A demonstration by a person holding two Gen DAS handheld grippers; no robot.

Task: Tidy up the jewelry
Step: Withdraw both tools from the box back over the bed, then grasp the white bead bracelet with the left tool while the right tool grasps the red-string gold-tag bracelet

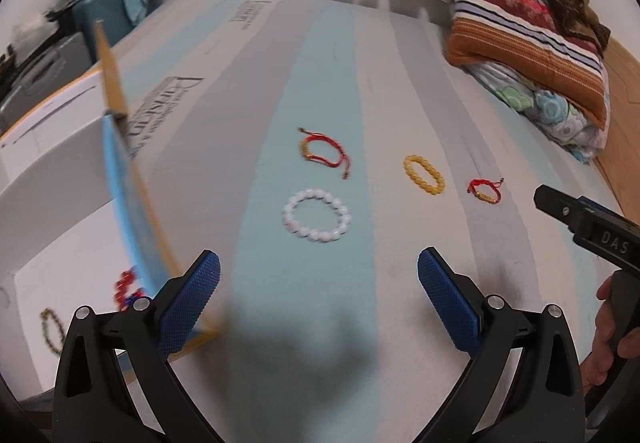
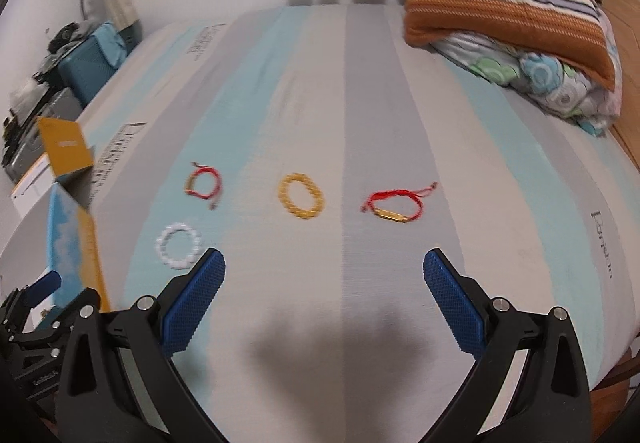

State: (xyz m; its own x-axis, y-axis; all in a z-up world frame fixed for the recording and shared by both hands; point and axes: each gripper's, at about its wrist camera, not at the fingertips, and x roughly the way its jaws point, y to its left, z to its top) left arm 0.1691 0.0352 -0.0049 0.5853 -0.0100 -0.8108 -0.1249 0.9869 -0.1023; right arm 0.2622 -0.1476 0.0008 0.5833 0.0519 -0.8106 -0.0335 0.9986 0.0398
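Left wrist view showed the left hand-held gripper (image 1: 319, 295) with jaws apart and empty, poised above the striped mattress (image 1: 400, 83), the white bead bracelet (image 1: 317, 216) lying just ahead. The open box (image 1: 120, 171) stood at its left, some bracelets already inside. The right hand-held gripper (image 2: 324, 299) was likewise spread and empty, near the yellow bead bracelet (image 2: 301, 195). Judged step: approach for pickup; next move required descent and closure on one bracelet.

Both wrist cameras look forward and down along their spread fingers, low over the striped bed (image 1: 320, 63). The left view sits nearer the box (image 1: 120, 171) beside its left finger. Both share the four bracelets ahead of the fingers and the folded blankets (image 2: 500, 3) beyond.
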